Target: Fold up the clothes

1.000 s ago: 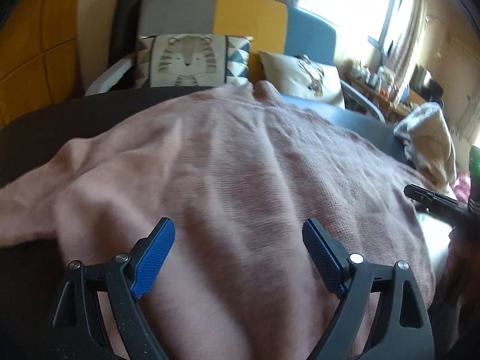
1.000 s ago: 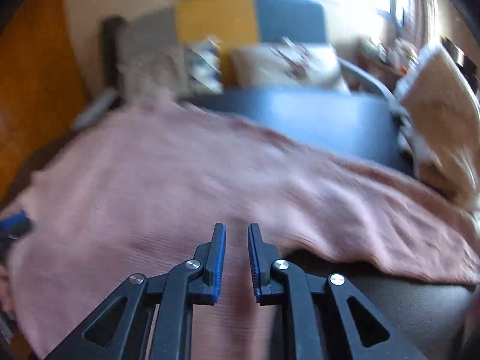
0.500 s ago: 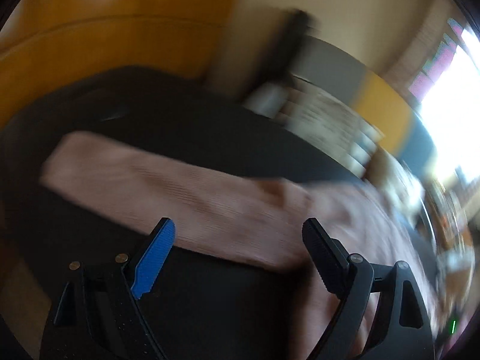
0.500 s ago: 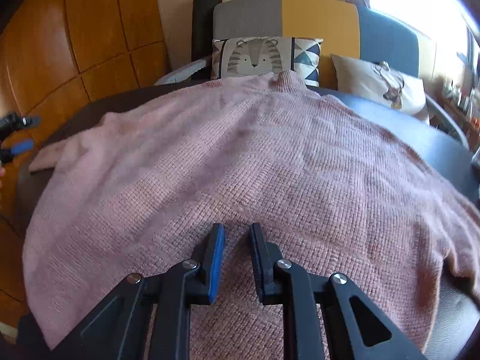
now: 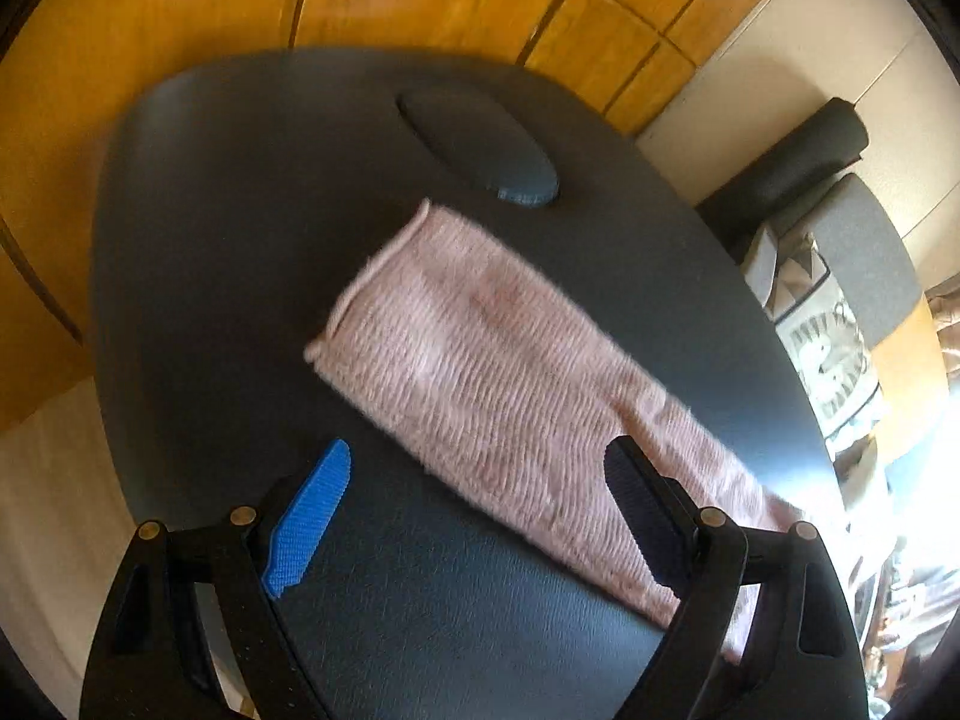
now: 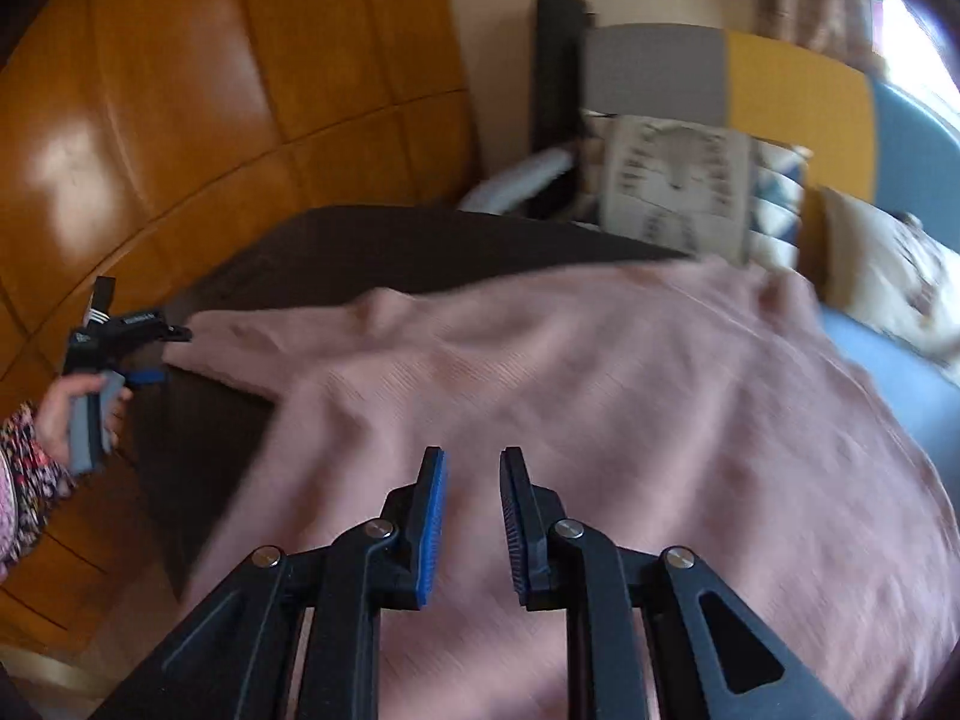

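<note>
- Sweater [image 6: 600, 420] lies spread front-up over the dark table [image 5: 240, 240]; body flat, collar toward 1 o'clock in the right view, left sleeve [image 5: 480, 372] stretched out straight to 9 o'clock
- Left claw [image 5: 474, 516]: jaws wide apart, holding nothing; it hangs over the sleeve with the cuff [image 5: 366, 276] ahead at 11 o'clock, right finger over the knit, blue pad over bare table
- Change: a second ago this camera faced across the sweater body toward the chair; it has since swung out left and now looks down the sleeve. In the right view the left claw [image 6: 144, 354] sits at 9 o'clock, right at the sleeve end, held in a hand [image 6: 72, 414]
- Right claw [image 6: 471, 516]: jaws nearly closed, a narrow gap between the pads, nothing in them; it hovers above the lower body, about as it was half a second ago, though the view has turned a little left
- Both now-views are motion-blurred, so fine contact cannot be told
- Reading: no fold shows in the sweater as it lies; the swing out to the sleeve suggests the sleeve is the part being addressed, probably to bring it in across the body
- Risk: loose knit may drag or bunch if taken by one layer only
</note>
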### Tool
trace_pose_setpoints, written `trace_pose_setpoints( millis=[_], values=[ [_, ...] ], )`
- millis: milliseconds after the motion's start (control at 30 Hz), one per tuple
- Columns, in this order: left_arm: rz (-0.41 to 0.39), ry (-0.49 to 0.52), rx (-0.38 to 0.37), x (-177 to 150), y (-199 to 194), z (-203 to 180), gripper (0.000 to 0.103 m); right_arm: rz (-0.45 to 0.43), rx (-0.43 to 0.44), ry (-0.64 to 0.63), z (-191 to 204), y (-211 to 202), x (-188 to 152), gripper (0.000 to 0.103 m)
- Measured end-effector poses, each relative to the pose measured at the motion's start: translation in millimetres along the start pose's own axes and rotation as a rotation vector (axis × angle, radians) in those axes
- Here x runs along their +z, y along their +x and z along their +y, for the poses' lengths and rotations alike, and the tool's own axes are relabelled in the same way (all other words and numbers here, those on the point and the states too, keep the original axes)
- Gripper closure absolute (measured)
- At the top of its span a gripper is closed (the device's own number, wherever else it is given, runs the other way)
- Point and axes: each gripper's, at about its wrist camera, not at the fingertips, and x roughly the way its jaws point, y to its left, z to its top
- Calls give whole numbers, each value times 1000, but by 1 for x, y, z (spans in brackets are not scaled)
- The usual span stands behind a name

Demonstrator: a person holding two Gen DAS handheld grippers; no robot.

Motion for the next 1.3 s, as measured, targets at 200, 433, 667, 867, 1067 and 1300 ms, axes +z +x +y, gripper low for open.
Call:
trace_pose_setpoints(
  millis=[200,433,667,867,1067,1300],
  values=[
    [-13,140,135,-15,3,-20,13,27,126,14,35,65,46,86],
    [-25,135,174,-27,-3,-14,13,177,66,42,50,132,49,86],
    [-5,210,199,-26,11,-28,0,158,42,58,47,145,23,86],
    [-44,293,224,-32,16,-39,21,124,2,18,54,141,16,86],
    [-35,335,186,-26,17,-49,94,121,15,30,50,142,14,86],
    [-46,356,175,-4,16,-50,96,120,27,38,50,143,16,86]
  ],
)
